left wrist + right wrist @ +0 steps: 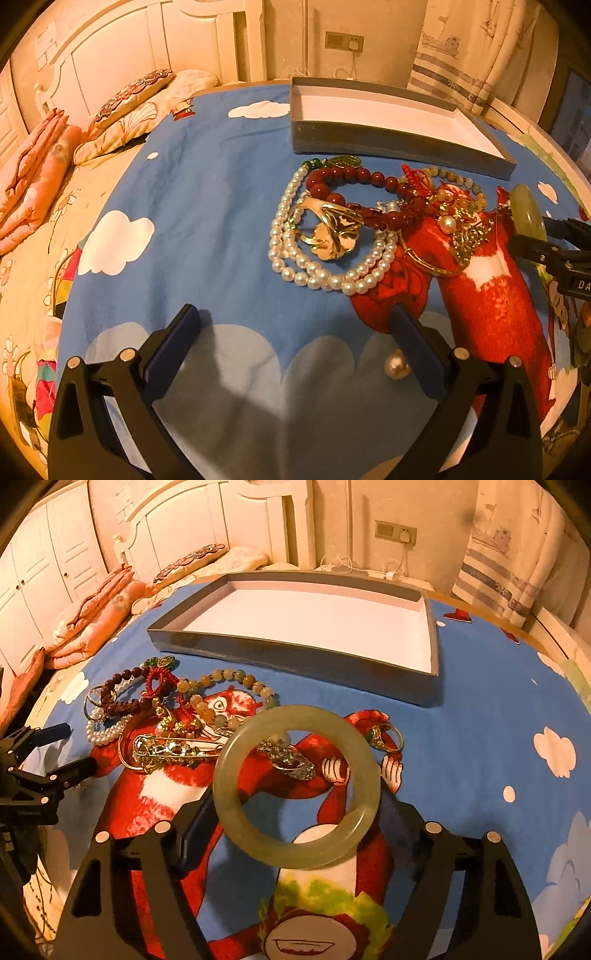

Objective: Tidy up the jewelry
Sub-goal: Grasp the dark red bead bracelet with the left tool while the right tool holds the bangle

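Observation:
My right gripper (295, 808) is shut on a pale green jade bangle (236, 805), held up above the bedspread; the bangle also shows at the right edge of the left wrist view (528, 210). My left gripper (295, 325) is open and empty, low over the blue spread, in front of the jewelry pile. The pile holds a pearl necklace (314, 273), a dark red bead bracelet (354, 177), a gold flower brooch (332, 229), a pale bead bracelet (229, 679), a gold pin brooch (166, 751) and a gold ring (384, 736). A loose pearl (396, 365) lies by my left gripper's right finger. The grey box (295, 657) with white inside is empty.
The spread is a blue cartoon bedcover (207, 206) with clouds. Pillows (129, 110) and folded pink bedding (33, 184) lie at the left by the white headboard. A curtain (517, 554) and wall socket (395, 531) are behind the box.

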`<state>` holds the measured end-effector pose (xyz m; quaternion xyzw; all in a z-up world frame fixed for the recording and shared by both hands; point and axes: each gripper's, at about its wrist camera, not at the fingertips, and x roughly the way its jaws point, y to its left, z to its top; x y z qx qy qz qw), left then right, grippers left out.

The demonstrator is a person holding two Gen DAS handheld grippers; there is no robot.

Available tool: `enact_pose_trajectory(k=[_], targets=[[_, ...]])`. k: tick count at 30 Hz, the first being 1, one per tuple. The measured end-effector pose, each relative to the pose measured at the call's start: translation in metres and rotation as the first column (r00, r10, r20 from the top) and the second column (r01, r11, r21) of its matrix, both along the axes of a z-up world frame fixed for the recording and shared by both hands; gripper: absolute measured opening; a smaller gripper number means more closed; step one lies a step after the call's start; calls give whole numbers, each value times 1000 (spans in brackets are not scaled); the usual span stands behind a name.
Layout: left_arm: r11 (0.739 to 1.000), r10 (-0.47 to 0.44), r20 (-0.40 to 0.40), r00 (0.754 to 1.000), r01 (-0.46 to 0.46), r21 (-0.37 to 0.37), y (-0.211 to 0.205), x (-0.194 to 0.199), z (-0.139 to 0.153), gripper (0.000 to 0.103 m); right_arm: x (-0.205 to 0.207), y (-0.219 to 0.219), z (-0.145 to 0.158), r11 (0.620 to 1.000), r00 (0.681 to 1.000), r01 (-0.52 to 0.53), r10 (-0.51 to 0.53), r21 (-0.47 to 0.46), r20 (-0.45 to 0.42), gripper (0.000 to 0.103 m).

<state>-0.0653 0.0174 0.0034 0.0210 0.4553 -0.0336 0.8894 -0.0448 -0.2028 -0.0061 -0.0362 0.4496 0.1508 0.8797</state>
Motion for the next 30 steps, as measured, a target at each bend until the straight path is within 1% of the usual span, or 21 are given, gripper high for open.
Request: enact_pose_trajectory(k=[5, 8, 12, 17, 22, 25, 30], targets=[[1000, -6, 9, 1000, 6, -24, 3, -2, 1, 100, -1, -6, 3, 1000, 1000, 15, -15, 23, 16, 77], [999, -19, 24, 1000, 20, -45, 3, -3, 7, 96, -2, -16, 7, 996, 999, 32, -35, 79, 35, 77], [999, -35, 56, 998, 37, -35, -4, 2, 16, 96, 1, -33, 11, 985, 996, 69, -76, 160, 40, 77], [999, -25, 63, 998, 27, -38, -2, 10, 22, 96, 6, -54, 15, 958, 988, 143, -153, 250, 24, 77], [997, -72, 102, 992, 73, -9, 1, 14, 32, 96, 1, -63, 19, 955, 981, 178, -192, 236, 36, 77], [994, -105, 109, 988, 108, -19, 3, 19, 36, 96, -5, -70, 20, 955, 977, 191, -207, 225, 48, 77], [981, -195, 111, 975, 196, 3, -13, 24, 43, 94, -11, -82, 18, 949, 974, 211, -225, 234, 37, 77]])
